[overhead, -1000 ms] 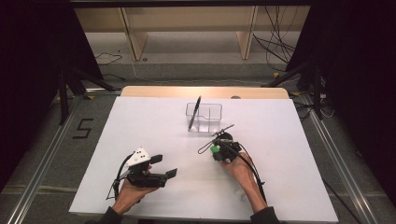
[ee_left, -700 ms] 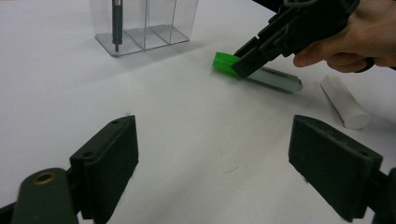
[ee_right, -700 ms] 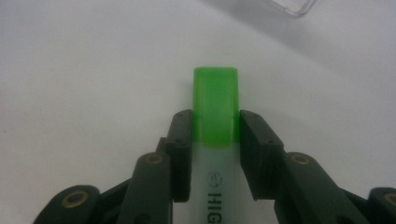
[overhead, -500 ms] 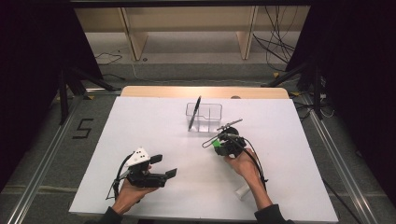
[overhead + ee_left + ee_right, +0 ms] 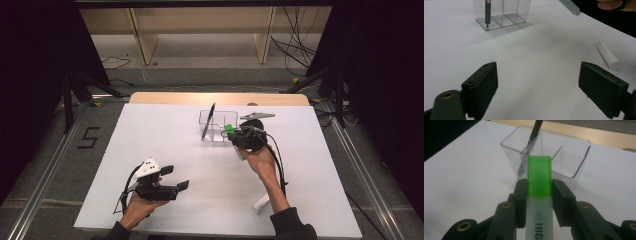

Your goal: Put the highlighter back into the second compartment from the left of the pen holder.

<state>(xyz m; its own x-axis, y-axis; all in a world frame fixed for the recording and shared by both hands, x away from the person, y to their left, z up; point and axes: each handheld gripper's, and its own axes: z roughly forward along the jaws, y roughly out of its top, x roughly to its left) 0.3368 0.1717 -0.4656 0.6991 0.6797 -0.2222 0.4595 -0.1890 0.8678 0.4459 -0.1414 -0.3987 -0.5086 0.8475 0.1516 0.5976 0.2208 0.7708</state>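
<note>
My right gripper (image 5: 539,191) is shut on a highlighter (image 5: 539,172) with a white body and a green cap, pads pressing just below the cap. In the high view the right gripper (image 5: 236,136) hovers above the table, right beside a clear compartmented holder (image 5: 218,127), green cap (image 5: 229,131) toward it. A dark pen (image 5: 208,121) leans in the holder's left compartment (image 5: 510,145). My left gripper (image 5: 176,178) rests near the table's front left, open wide with nothing between its jaws (image 5: 541,85). From there the holder (image 5: 501,12) and pen (image 5: 487,12) stand ahead.
A white cylinder (image 5: 261,203) lies on the white table (image 5: 150,130) by the right forearm; in the left gripper view the cylinder (image 5: 609,55) is to the right. The wooden table edge (image 5: 220,98) and shelving lie beyond the holder.
The right gripper has lifted and moved away from the person toward the holder, carrying the highlighter. The left gripper has stayed put.
</note>
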